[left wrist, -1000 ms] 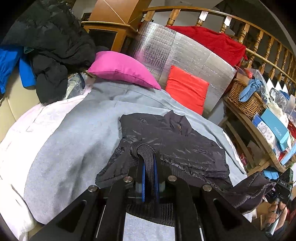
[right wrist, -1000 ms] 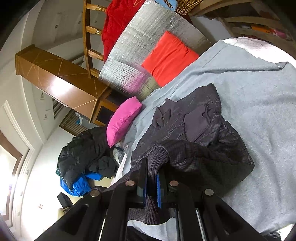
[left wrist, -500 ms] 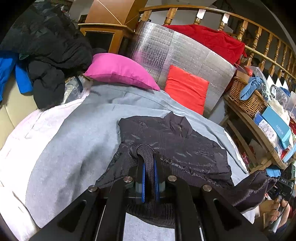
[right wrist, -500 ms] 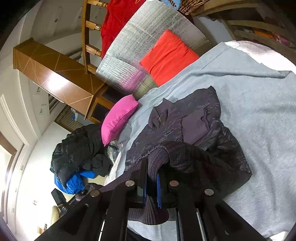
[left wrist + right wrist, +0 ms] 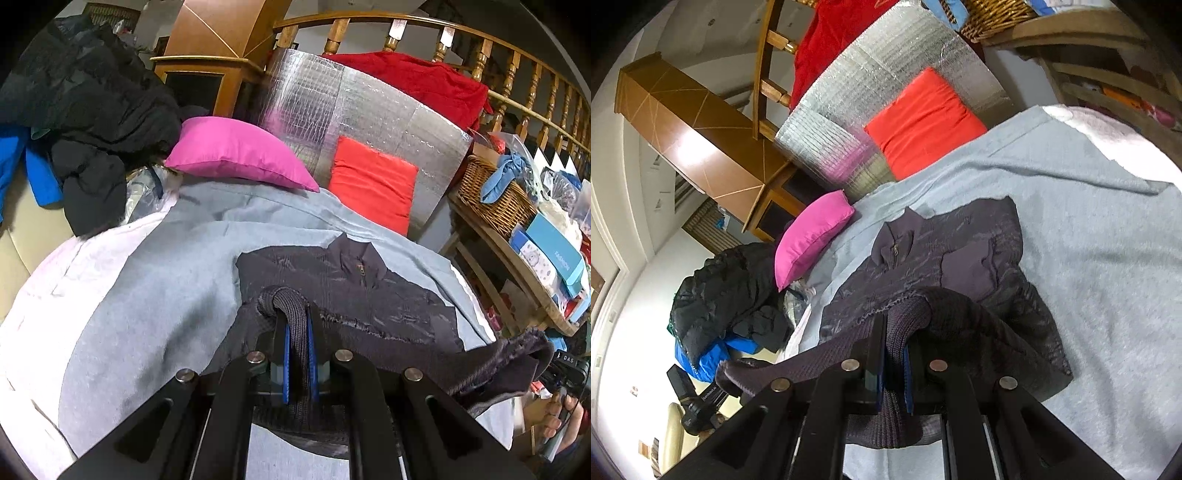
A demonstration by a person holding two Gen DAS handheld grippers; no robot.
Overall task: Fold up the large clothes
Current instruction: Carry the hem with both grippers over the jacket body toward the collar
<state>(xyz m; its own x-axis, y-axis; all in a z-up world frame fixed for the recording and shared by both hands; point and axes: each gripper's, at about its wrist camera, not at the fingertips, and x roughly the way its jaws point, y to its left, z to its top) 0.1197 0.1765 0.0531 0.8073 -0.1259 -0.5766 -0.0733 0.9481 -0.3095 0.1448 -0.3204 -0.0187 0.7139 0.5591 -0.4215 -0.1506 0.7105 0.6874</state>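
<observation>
The dark quilted jacket (image 5: 369,295) is lying spread on a grey blanket (image 5: 147,295) just ahead of both hand-held grippers, collar pointing away from them. The left hand-held gripper (image 5: 297,332) is pinching the ribbed knit hem (image 5: 291,314) tight between its blue pads, lifting that corner off the blanket. The right hand-held gripper (image 5: 895,354) is clamping the same ribbed edge further along, so the hem is draping between the two. Beyond the jacket, a pink pillow (image 5: 236,155) and a red cushion (image 5: 373,184) are sitting against a silver foil board (image 5: 351,110). Off to the left gripper's left, dark coats (image 5: 92,122) are piling up.
</observation>
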